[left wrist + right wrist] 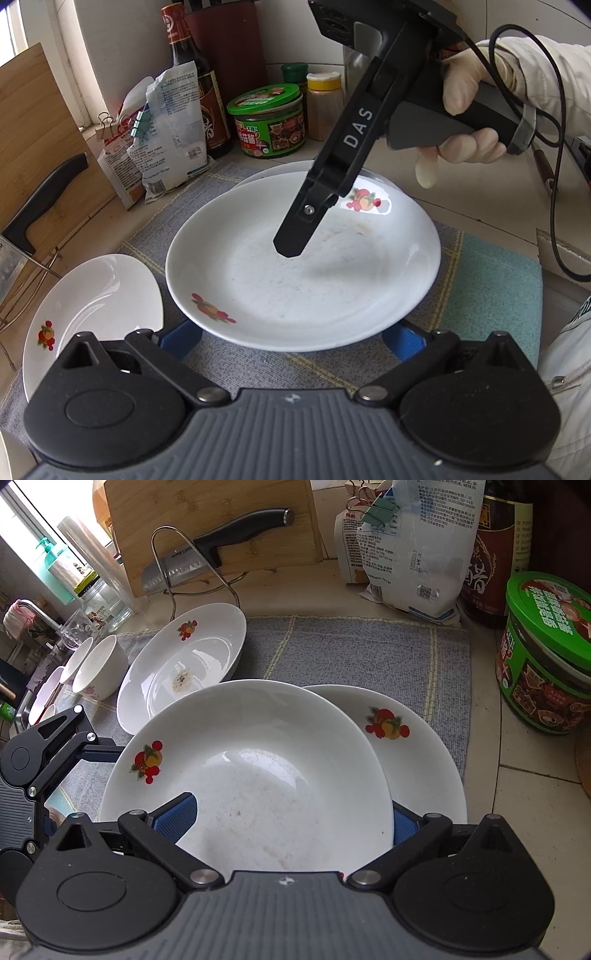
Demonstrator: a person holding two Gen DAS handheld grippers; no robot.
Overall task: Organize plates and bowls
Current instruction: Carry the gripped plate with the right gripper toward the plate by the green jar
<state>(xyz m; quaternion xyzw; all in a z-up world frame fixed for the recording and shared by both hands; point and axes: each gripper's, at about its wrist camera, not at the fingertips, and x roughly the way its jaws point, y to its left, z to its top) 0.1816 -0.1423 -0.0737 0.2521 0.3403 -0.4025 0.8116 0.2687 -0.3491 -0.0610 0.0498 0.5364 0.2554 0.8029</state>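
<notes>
Right hand-held gripper (pixel 291 814) wide, fingers on both sides of top plate (pixel 251 771), not squeezing | left hand-held gripper (pixel 291 341) wide, under that plate's near rim | top plate leans on second plate (pixel 421 760), ready to stack | third plate (pixel 184 661) beside it on grey mat (pixel 351 650)

Both hand-held grippers (pixel 291 341) (pixel 291 818) spread wide

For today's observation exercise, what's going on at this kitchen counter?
A person works two grippers around a white fruit-printed ceramic plate, which rests partly on a second matching plate on the grey woven mat. The left gripper, open, has its fingers low beside the near rim; the right gripper, open, reaches in from above. Neither grips yet.
</notes>
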